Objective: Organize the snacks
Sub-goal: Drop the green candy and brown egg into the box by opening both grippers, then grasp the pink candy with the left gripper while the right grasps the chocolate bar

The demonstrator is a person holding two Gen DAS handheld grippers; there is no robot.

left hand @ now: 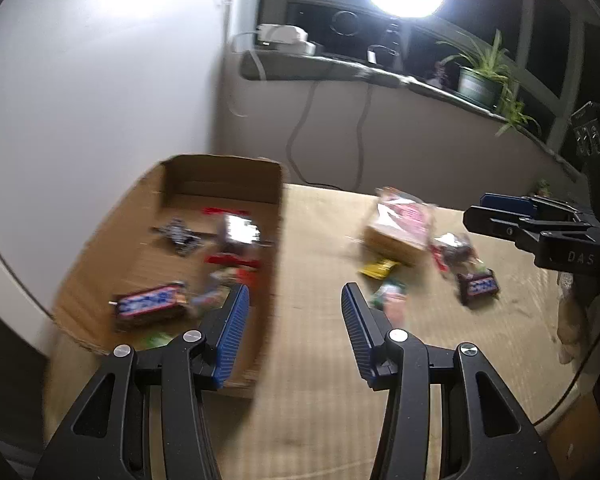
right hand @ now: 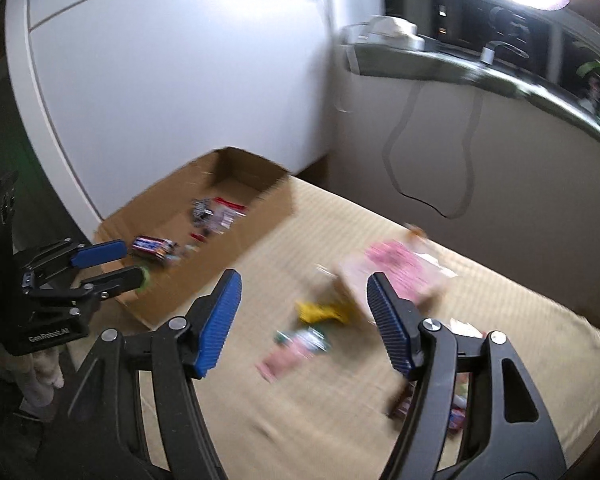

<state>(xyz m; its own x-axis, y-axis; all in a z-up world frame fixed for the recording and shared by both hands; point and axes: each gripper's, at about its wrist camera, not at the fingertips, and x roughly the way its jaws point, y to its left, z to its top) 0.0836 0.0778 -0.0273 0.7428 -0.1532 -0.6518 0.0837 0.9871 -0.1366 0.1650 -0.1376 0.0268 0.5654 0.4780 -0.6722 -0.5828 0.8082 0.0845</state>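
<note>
Through the left wrist camera we see our left gripper (left hand: 294, 300) spread apart and empty, over the near right wall of the cardboard box (left hand: 278, 208). Inside the box lie a dark chocolate bar (left hand: 150, 304) and a few blurred wrappers. Right of the box, loose snacks (left hand: 400, 232) sit scattered on the mat (left hand: 320, 360).

Through the right wrist camera our right gripper (right hand: 304, 292) hangs released, nothing between its pads, right of the box (right hand: 204, 280), above what looks like a pink packet (right hand: 400, 268) and a yellow one (right hand: 320, 312).
</note>
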